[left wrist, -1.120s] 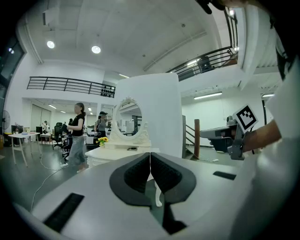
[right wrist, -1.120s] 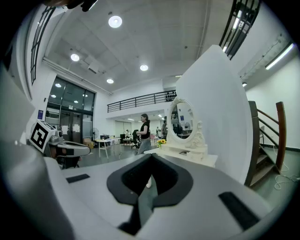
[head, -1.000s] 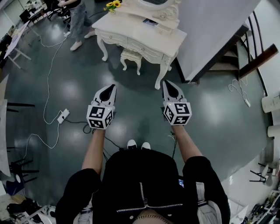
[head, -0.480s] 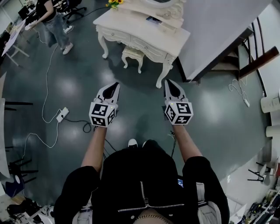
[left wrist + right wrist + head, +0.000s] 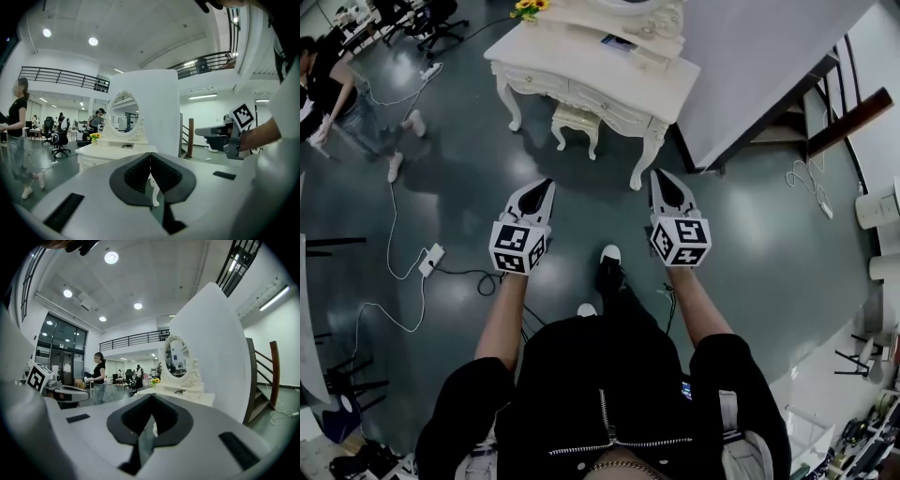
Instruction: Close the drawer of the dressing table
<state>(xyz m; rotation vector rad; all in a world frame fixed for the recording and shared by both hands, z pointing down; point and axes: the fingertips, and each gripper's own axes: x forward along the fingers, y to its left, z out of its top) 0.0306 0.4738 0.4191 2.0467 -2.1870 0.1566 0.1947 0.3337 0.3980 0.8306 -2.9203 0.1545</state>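
The white, carved dressing table [image 5: 591,70] stands at the top centre of the head view, its oval mirror [image 5: 633,7] cut by the frame's upper edge. Its long axis slants from upper left to lower right, with the drawer fronts [image 5: 581,94] turned down towards the person. From this height I cannot tell which drawer stands out, nor how far. A small white stool [image 5: 575,119] is tucked under the front edge, and yellow flowers [image 5: 523,7] sit at the table's upper left corner.

Both tools hang mid-frame over the dark green floor [image 5: 450,187], well apart from the table and pointing up the frame at it. The left gripper [image 5: 542,187] lies almost straight below the middle of the drawer fronts. The right gripper [image 5: 660,180] lines up instead with the table's right front leg [image 5: 639,164]. Neither is plainly nearer to the drawers.

In each gripper view the black pads meet at the tip with nothing between them, so both pairs of jaws are pressed together and empty. The move judged to come is a walk-up before any push along the drawer's slide.
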